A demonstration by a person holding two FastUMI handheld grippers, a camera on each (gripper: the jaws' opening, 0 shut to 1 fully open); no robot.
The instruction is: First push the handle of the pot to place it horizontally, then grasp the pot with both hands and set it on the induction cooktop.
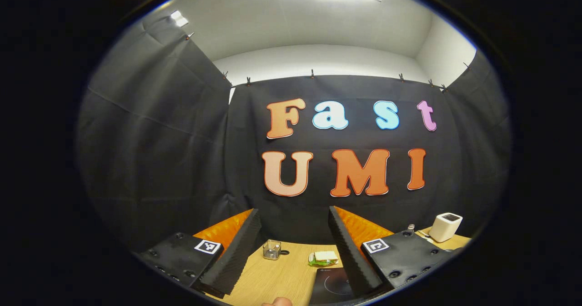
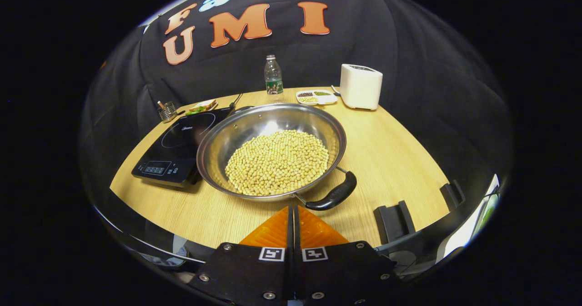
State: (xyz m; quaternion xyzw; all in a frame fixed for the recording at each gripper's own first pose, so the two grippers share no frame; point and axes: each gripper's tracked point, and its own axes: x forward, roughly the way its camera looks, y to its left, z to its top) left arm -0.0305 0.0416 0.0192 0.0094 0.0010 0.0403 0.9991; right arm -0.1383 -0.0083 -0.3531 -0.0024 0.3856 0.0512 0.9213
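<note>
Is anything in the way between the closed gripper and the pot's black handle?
Nothing visible. In the right gripper view, the right gripper, fingers together, sits just short of the pot; its handle is slightly to the side, with bare table between.

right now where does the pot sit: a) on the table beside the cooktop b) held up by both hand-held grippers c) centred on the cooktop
a: the pot of beans rests on the table, right beside the cooktop.

No legible text, induction cooktop (image 2: 182, 149) logo and bottle (image 2: 273, 75) label too small
</note>
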